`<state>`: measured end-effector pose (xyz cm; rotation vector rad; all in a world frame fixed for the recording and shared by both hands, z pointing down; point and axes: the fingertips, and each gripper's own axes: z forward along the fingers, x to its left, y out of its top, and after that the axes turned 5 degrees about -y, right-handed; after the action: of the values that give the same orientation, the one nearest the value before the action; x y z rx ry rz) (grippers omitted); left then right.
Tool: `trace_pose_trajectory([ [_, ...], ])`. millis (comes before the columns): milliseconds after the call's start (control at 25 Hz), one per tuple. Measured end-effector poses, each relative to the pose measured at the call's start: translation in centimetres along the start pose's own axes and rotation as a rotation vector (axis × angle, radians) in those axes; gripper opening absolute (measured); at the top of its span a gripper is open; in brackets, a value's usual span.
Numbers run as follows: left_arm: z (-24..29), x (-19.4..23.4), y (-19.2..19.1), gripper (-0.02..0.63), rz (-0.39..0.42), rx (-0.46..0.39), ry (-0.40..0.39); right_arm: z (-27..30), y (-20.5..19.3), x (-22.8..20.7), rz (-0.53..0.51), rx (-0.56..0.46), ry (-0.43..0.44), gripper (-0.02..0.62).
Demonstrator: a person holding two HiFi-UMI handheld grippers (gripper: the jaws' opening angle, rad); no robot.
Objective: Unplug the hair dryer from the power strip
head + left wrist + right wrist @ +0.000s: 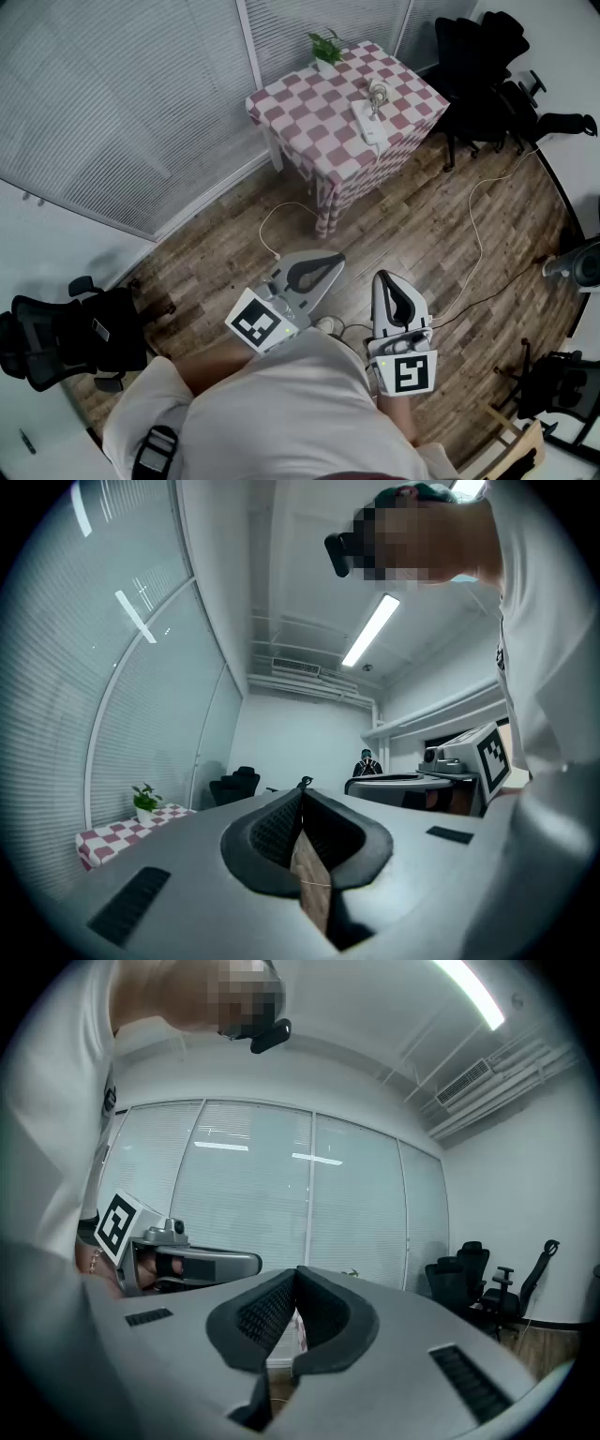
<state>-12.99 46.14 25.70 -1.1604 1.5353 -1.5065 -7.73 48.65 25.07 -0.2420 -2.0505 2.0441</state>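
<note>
A white power strip (368, 123) lies on the small table with a pink checked cloth (309, 103), far ahead by the blinds. A pale object (378, 94), likely the hair dryer with its cord, rests at the strip's far end; its details are too small to tell. Both grippers are held close to the person's body, far from the table. The left gripper (330, 263) (302, 795) is level with its jaws together and nothing between them. The right gripper (383, 278) (296, 1273) is shut and empty too.
A white cable (478, 234) trails across the wooden floor from the table's side. A potted plant (325, 45) stands on the table's far corner. Black office chairs stand at the top right (478, 66) and the lower left (56, 337). A person (366, 761) stands far off.
</note>
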Motion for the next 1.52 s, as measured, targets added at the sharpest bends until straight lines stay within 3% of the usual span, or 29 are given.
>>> trace_pose_trajectory([
  [920,-3.1,4.5,-0.7,0.031,-0.038,0.022,-0.044,3.9,-0.7,2.9,0.048,-0.019,-0.027,0.034],
  [1520,1.2,8.0,-1.7,0.031,-0.032,0.035,0.01,7.9,-2.0,-1.6,0.03,-0.012,0.006,0.032],
])
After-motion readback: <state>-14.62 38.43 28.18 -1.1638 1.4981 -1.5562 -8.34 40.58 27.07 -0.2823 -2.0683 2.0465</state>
